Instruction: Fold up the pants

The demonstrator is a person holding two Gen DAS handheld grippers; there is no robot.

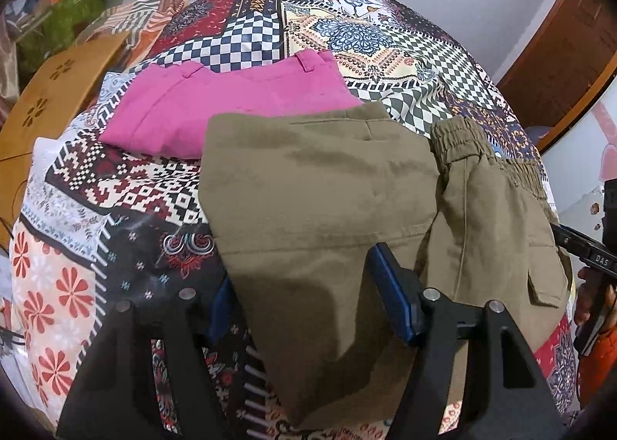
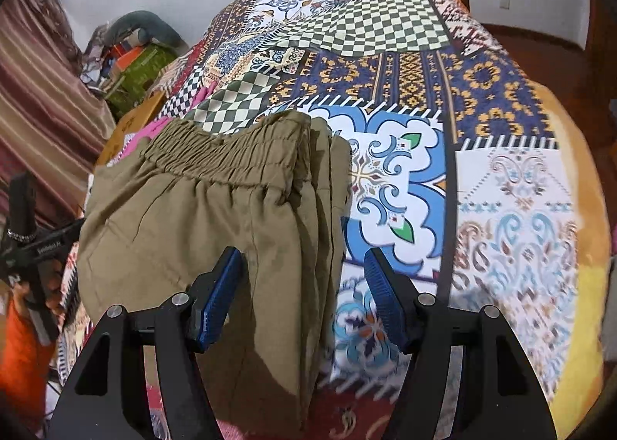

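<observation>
Olive-khaki pants lie partly folded on the patterned bedspread, elastic waistband at the right. In the right wrist view the pants show their waistband and stacked folded edges. My left gripper is open with the fabric's near edge between its blue pads. My right gripper is open over the right edge of the pants, jaws wide apart. The right gripper also shows at the right edge of the left wrist view.
Folded pink pants lie beyond the olive pair. A wooden board sits at the bed's left. Boxes and clutter stand by the striped curtain. The bedspread stretches to the right.
</observation>
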